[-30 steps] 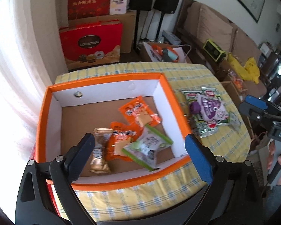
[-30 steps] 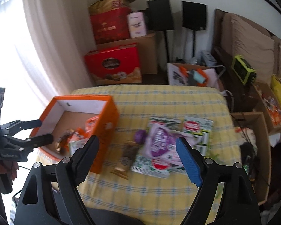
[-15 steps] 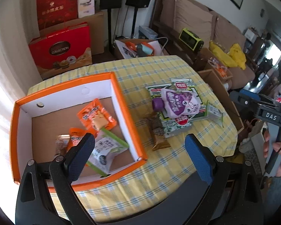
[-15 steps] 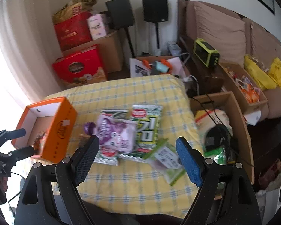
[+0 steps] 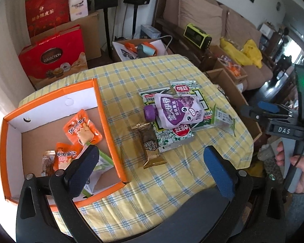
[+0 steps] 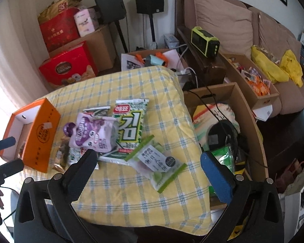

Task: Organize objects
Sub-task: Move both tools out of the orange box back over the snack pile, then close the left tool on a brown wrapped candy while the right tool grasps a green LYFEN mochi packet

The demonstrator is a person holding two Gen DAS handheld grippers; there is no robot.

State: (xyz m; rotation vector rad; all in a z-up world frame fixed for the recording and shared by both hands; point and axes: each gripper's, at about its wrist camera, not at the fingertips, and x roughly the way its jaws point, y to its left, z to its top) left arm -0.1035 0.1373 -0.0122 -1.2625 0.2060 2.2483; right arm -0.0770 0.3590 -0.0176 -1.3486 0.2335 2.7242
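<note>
Left hand-held gripper (image 5: 150, 168) and right hand-held gripper (image 6: 148, 168) are held open and empty above the counter's (image 6: 131, 192) near edge, where the green-edged snack packet (image 6: 158, 164) lies flat by the right edge.

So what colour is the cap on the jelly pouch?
Purple cap; clearest in the left wrist view.

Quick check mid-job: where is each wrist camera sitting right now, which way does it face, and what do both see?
Left wrist: on the left gripper, above the near table edge, facing the orange box and snacks; the right gripper and hand show.
Right wrist: on the right gripper, facing the green-edged packet; the left gripper shows.
Shared: purple pouch, box.
</note>
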